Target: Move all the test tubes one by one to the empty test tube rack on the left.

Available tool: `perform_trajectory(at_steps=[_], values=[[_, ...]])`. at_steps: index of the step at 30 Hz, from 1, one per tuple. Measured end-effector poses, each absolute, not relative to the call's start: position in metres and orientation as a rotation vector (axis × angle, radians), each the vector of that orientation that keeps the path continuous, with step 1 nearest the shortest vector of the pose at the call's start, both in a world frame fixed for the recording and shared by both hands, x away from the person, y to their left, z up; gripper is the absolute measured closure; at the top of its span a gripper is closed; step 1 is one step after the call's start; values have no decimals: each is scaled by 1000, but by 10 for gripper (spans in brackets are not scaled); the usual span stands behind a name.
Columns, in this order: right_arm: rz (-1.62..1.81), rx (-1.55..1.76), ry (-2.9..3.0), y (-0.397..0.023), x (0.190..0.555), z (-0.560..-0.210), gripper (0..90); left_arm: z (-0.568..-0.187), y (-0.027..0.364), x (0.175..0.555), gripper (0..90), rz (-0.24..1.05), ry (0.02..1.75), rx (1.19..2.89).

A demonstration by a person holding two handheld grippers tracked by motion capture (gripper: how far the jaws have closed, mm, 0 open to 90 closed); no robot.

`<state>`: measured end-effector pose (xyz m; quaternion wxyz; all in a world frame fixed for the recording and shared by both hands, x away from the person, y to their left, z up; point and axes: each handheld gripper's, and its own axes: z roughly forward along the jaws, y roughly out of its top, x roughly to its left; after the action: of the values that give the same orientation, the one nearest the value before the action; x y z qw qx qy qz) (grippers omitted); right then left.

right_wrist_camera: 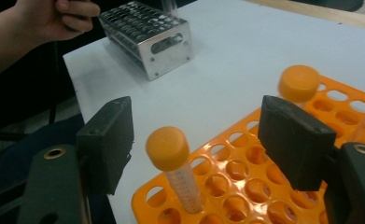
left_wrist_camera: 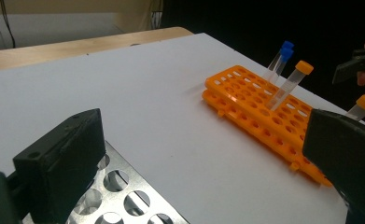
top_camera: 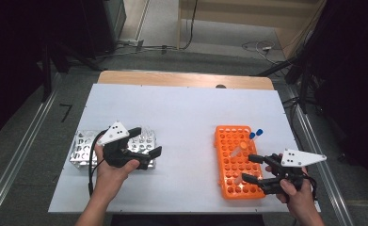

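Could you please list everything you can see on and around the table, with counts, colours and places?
Orange rack: one, orange plastic, on the table's right half.
Orange-capped tubes: two, clear; one stands in the rack between the right gripper's jaws, pads not touching it; one leans farther along the rack.
Blue-capped tubes: two, clear, leaning at the rack's far end.
Metal rack: one, silver, on the table's left half.
White sheet: one, covering the wooden table.
Cables: several, on the floor beyond.
Left gripper: black, open, above the metal rack.
Right gripper: black, open, at the orange rack.
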<state>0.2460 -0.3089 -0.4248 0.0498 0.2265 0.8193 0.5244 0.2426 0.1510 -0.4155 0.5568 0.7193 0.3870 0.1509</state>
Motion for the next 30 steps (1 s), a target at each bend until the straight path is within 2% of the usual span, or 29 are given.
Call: perform_trajectory(at_steps=[15, 24, 30], values=[[1483, 629, 2672, -310, 256, -453, 544, -417, 145, 242, 0, 350, 901, 1716], [1367, 580, 2767, -306, 258, -467, 601, -418, 142, 242, 0, 345, 899, 1726], [1349, 562, 2791, -302, 259, -470, 673, -419, 141, 242, 0, 343, 897, 1729]])
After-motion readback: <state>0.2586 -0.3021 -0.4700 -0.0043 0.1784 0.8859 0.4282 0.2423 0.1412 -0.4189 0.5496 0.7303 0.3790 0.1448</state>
